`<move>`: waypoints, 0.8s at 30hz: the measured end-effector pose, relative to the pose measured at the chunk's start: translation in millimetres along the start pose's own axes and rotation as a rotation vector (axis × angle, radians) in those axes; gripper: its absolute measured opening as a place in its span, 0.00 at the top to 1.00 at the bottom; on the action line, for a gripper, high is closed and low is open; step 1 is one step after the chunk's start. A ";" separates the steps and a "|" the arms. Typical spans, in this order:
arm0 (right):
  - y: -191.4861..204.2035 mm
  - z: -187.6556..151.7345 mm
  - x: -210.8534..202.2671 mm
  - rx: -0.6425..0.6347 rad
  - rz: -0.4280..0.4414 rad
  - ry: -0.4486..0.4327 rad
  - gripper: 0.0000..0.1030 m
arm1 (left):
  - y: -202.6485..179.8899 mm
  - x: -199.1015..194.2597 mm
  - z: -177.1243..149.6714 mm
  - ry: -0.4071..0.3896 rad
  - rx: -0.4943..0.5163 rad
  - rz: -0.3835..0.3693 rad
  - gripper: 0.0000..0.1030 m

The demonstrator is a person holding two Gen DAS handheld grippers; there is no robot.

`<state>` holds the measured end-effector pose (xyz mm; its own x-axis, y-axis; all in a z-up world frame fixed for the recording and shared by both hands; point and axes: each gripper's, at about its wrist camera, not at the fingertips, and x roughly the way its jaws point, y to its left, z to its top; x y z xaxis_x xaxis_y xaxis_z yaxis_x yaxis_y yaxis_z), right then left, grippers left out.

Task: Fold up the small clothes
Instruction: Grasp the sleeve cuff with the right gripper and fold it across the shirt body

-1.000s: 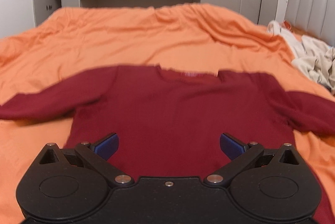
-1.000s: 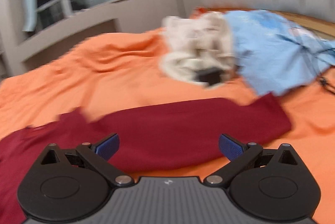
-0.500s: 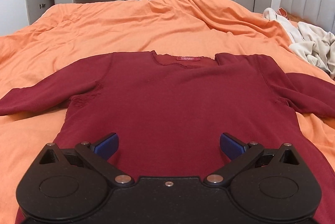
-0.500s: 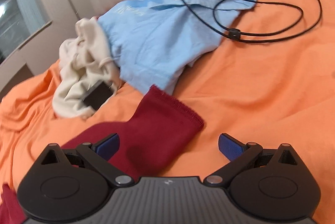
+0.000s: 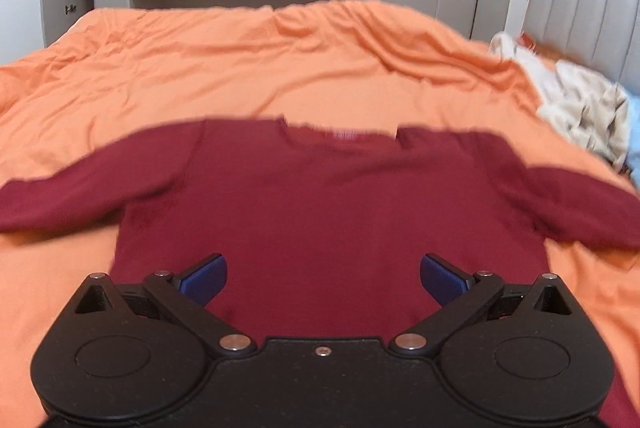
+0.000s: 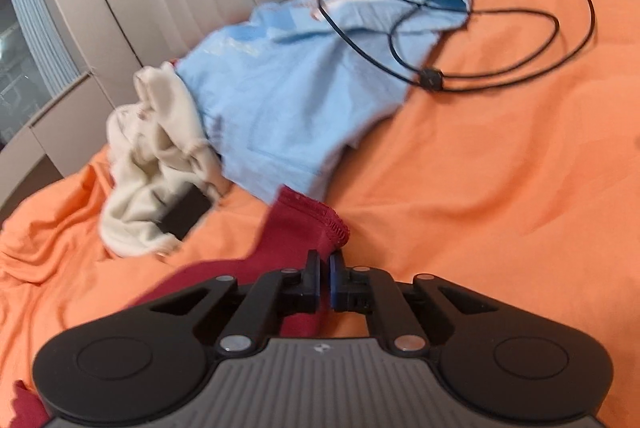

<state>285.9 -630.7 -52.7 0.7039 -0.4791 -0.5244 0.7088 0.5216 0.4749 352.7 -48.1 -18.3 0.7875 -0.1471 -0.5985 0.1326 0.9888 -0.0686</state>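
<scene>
Orange bed [image 6: 500, 168]: right tongs [image 6: 325, 278] pinch sleeve [image 6: 304, 224].

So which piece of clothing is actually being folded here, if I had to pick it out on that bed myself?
Look at the big orange bedspread. Spread flat on it, sleeves out to both sides, is a dark red long-sleeved top; the right gripper is pinching the cuff of one sleeve. The only other clothes, a cream garment and a light blue one, lie crumpled by the headboard.
</scene>
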 end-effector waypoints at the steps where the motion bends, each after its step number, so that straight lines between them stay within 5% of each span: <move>1: 3.5 3.3 -7.0 0.010 0.023 -0.017 0.95 | 2.8 -1.3 5.9 -0.004 0.010 -0.010 0.00; 5: 49.0 7.3 -38.3 -0.126 0.112 -0.085 0.95 | 21.1 -3.8 24.3 -0.021 0.014 0.009 0.00; 12: 168.7 -13.8 -89.9 -0.378 0.372 -0.073 0.95 | 57.8 -8.7 37.2 -0.027 -0.073 0.048 0.00; 24: 335.4 -119.1 -163.8 -0.619 0.788 0.056 0.95 | 129.5 -34.1 50.1 -0.090 -0.255 0.171 0.00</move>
<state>402.8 -293.2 108.3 0.9476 0.1866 -0.2592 -0.1181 0.9588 0.2584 373.2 83.7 33.2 0.8368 0.0318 -0.5467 -0.1528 0.9722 -0.1772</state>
